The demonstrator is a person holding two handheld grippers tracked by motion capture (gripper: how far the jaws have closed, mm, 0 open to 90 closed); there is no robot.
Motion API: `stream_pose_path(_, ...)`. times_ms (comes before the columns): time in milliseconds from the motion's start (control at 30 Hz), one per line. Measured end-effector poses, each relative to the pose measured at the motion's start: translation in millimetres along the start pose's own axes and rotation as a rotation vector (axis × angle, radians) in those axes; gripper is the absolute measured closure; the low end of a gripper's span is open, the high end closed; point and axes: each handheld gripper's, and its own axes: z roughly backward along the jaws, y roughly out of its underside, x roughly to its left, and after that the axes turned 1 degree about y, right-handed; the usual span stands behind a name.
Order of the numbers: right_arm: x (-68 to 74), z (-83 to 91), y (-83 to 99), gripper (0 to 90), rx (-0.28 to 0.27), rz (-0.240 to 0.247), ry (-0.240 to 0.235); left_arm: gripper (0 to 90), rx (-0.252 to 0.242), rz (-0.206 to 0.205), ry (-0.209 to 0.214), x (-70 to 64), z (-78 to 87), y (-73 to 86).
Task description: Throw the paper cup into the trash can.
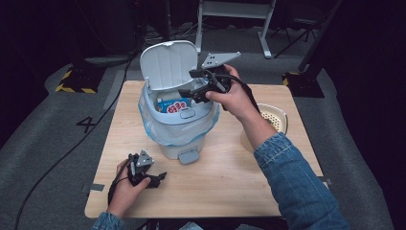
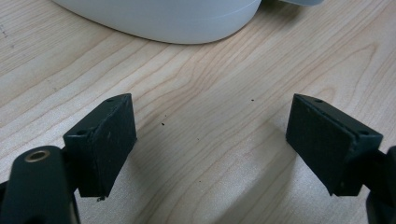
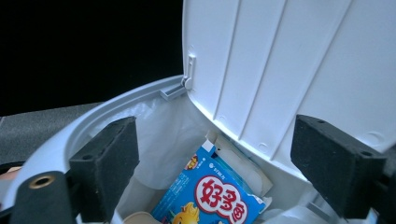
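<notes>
Rubbish lies inside the pale grey plastic pedal bin (image 1: 177, 129), which we take as our landmark at the middle of the light wooden surface (image 1: 225, 182). Its ribbed lid (image 1: 167, 64) stands raised at the far side, a translucent bluish bag liner (image 1: 160, 132) spills over its rim, and a grey foot pedal (image 1: 188, 156) juts from its near base. Down in the bin we see a blue snack packet with red and white lettering (image 3: 208, 198), leaning against crumpled cream paper (image 3: 243, 163) toward the lid side. Our right hand-held gripper (image 1: 187, 93) hovers just over the bin's opening, reaching in from the right, its black jaws spread wide with nothing between them; in the right gripper view the packet sits below the gap, apart from both pads. Our left hand-held gripper (image 1: 155, 179) rests on the surface near and to the left of the bin's pedal, jaws likewise spread and holding nothing, with bare wood between them and the bin's rounded white base (image 2: 163, 21) just ahead. A cream perforated round dish (image 1: 275, 117) sits to the right of the bin, partly behind our right denim sleeve (image 1: 297, 187).
</notes>
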Motion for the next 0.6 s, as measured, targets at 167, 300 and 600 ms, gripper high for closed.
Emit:
stream_pose_path(167, 2.4, 21.9, -4.1, 15.7, -0.012, 0.016, 0.002, 16.3, -0.001, 0.001, 0.002, 0.2, -0.1, 0.0)
stream_pose_path(300, 3.6, 42.6, -4.8, 20.2, -0.025, 0.019, 0.027, 16.3, 0.001, -0.004, 0.011, 0.8, 0.4, 0.3)
stream_pose_path(600, -0.6, 96.1, 5.1, 27.0, -0.024, 0.008, 0.063, 16.5, 0.003, -0.021, 0.018, 2.8, 2.3, 1.9)
